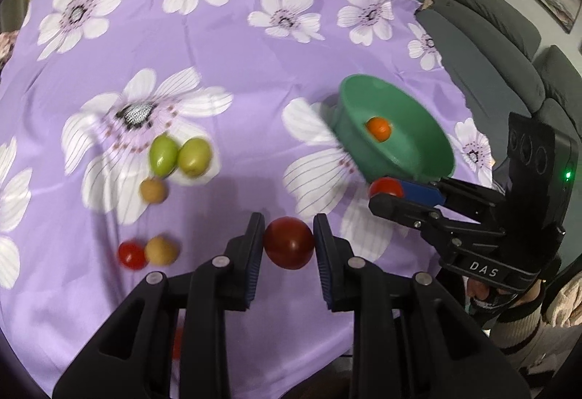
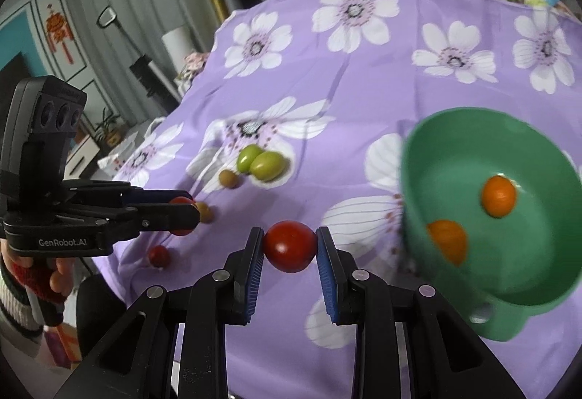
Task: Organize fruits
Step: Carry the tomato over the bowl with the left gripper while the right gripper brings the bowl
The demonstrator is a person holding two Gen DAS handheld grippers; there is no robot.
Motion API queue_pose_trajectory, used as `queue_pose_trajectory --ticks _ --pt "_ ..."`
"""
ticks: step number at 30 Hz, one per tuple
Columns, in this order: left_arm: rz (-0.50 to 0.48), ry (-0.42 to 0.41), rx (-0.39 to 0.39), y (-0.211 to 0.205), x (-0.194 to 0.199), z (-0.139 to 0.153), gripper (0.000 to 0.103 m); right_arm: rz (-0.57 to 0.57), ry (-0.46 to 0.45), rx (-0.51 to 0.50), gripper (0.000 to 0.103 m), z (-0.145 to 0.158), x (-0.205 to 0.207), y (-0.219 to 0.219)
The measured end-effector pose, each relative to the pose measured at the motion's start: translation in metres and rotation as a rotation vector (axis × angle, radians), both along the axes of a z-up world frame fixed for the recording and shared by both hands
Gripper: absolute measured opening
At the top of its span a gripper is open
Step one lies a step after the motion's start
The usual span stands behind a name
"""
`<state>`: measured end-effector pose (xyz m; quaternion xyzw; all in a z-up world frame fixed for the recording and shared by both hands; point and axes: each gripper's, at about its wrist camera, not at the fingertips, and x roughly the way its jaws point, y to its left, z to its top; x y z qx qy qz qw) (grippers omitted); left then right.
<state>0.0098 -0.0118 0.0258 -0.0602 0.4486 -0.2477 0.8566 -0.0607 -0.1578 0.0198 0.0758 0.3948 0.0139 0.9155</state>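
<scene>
While two small round orange fruits [image 2: 498, 196] already sit in the green plastic bowl [image 2: 538, 293], most of the job is still to do. On the desk with the purple flowered cloth [image 1: 225, 46] lie two green oval fruits [image 1: 180, 155], two little brown round ones [image 1: 154, 190] and a small red one [image 1: 130, 255] (all well apart from the bowl). The left tool [image 1: 289, 243] is squeezed tight on a round red tomato [image 1: 289, 242]. The right tool [image 2: 290, 247] pinches another round red tomato [image 2: 290, 246], close beside the bowl. I think both go in the bowl next.
</scene>
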Motion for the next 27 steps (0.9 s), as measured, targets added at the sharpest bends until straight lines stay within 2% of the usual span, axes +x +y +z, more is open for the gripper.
queue_pose_trajectory --ticks 12,22,27 --pt "-0.150 -0.067 -0.045 -0.072 0.036 0.021 0.027 -0.190 -0.077 -0.019 0.030 0.021 -0.030 -0.057" --pt "-0.244 -0.090 -0.017 -0.128 0.063 0.017 0.027 -0.270 -0.081 -0.039 0.031 0.018 -0.035 -0.084" --pt "-0.253 -0.089 0.035 -0.144 0.073 0.007 0.027 -0.276 -0.076 -0.044 0.031 0.014 -0.036 -0.090"
